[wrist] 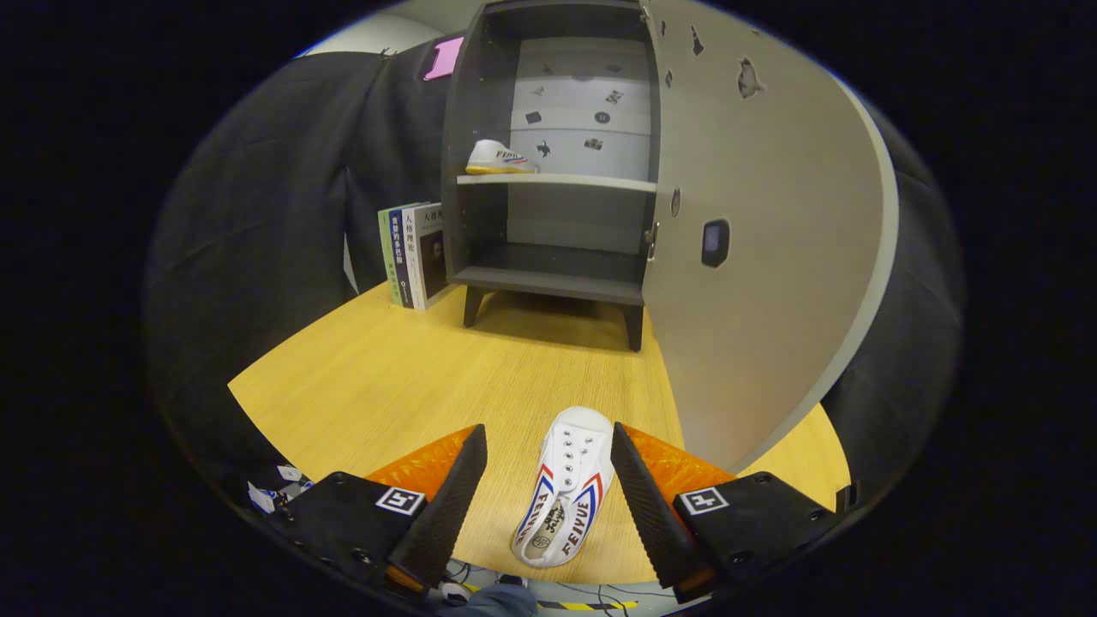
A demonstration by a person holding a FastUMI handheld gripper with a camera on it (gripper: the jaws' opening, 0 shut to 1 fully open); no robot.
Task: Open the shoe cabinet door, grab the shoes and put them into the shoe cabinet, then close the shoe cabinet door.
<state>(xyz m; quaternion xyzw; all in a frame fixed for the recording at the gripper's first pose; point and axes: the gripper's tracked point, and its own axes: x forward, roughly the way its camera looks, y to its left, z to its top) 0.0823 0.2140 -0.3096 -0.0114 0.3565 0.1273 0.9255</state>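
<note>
A white shoe (565, 488) with red and blue stripes lies on the wooden table (386, 386), toe pointing away, between my fingers. My gripper (548, 446) is open, the right finger close beside the shoe and the left finger apart from it. Beyond them stands the dark shoe cabinet (553, 171) with its grey door (763, 223) swung wide open to the right. A second white shoe (499, 158) rests on the cabinet's upper shelf at its left side. The lower shelf is bare.
A few upright books (416, 254) lean against the cabinet's left side. The open door reaches forward over the table's right part, close to my right finger. Bare tabletop lies between the shoe and the cabinet's legs.
</note>
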